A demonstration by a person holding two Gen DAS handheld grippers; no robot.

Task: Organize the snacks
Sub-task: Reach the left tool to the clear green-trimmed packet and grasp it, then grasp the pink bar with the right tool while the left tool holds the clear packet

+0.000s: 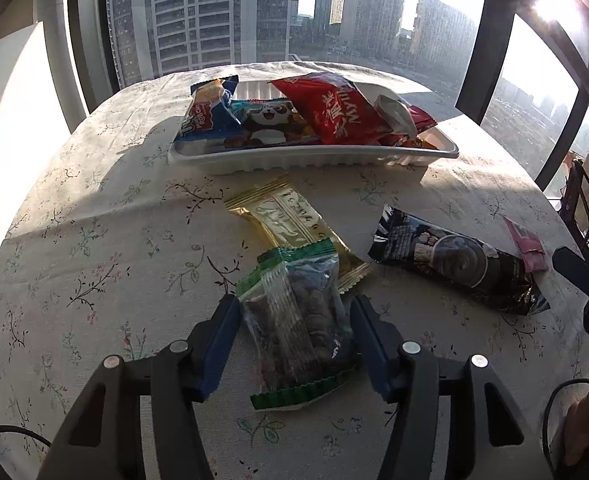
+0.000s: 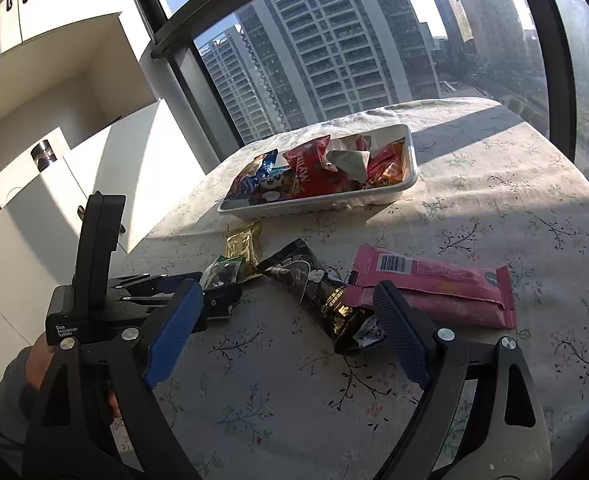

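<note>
My left gripper (image 1: 294, 312) straddles the green-edged packet (image 1: 298, 320), pads apart, for lifting toward the tray (image 1: 314, 158); right gripper (image 2: 290, 312) gapes.

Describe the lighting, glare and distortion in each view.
Left wrist view: sun flare at upper right, low backlight, the white tray casts a long shadow towards the camera; fisheye bends the window frames. Right wrist view: no flare, sun patches on the tablecloth, towers lean.
</note>
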